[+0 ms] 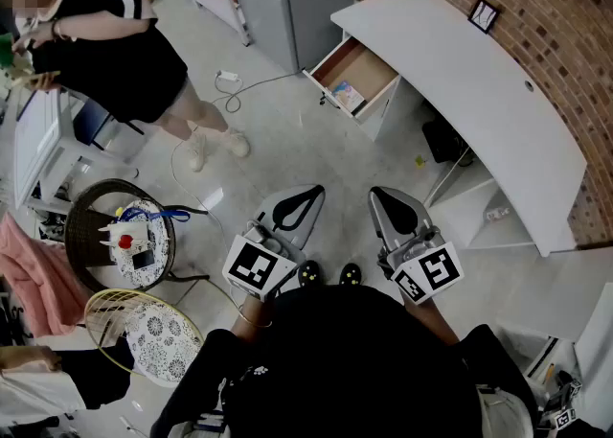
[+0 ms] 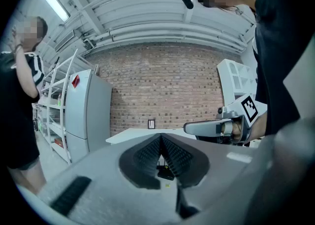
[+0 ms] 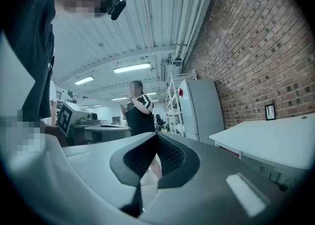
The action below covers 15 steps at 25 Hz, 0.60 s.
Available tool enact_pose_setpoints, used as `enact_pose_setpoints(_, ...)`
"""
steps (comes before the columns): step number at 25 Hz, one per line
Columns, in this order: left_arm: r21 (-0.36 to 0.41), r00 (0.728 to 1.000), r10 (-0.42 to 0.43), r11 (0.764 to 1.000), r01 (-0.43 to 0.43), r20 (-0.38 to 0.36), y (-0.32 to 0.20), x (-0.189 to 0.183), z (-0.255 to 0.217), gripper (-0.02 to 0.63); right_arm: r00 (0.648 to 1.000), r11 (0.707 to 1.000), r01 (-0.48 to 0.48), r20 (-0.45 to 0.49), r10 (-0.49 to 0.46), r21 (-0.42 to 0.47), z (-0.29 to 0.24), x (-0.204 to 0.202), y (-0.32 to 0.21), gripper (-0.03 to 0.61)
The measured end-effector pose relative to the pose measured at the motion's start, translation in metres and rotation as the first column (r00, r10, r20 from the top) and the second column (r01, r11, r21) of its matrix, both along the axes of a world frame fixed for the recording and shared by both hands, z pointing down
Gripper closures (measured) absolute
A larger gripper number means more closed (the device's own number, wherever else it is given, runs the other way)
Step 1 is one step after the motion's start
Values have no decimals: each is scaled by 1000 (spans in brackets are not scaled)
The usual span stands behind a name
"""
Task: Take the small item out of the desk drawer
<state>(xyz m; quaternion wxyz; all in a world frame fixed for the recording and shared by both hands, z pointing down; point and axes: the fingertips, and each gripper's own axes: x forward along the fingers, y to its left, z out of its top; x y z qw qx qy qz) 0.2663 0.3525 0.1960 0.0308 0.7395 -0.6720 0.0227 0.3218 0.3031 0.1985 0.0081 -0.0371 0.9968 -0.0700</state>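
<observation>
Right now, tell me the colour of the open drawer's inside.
The drawer is light brown inside; the head view shows it best.

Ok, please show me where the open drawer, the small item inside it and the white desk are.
open drawer (image 1: 364, 64): head view, on its bare wooden bottom.
small item (image 1: 347, 96): head view, on its middle, near the drawer's front.
white desk (image 1: 460, 81): head view, on the bare top.

Open desk drawer (image 1: 364, 66) holds a small item (image 1: 347, 97).

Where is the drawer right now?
In the head view, the drawer stands open at top centre, under the far end of the white desk along the brick wall.
</observation>
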Motion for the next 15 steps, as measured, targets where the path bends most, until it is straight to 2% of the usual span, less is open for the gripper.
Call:
enact_pose_setpoints(8, -7, 999, -40, 999, 40, 12, -7, 1, 4, 624, 1000, 999, 11, 28, -10, -30, 2, 5, -16, 574)
enact_pose_setpoints(15, -18, 994, -104, 994, 104, 25, -11, 4, 6, 624, 996, 996, 87, 35, -86, -35, 6, 5, -24, 574)
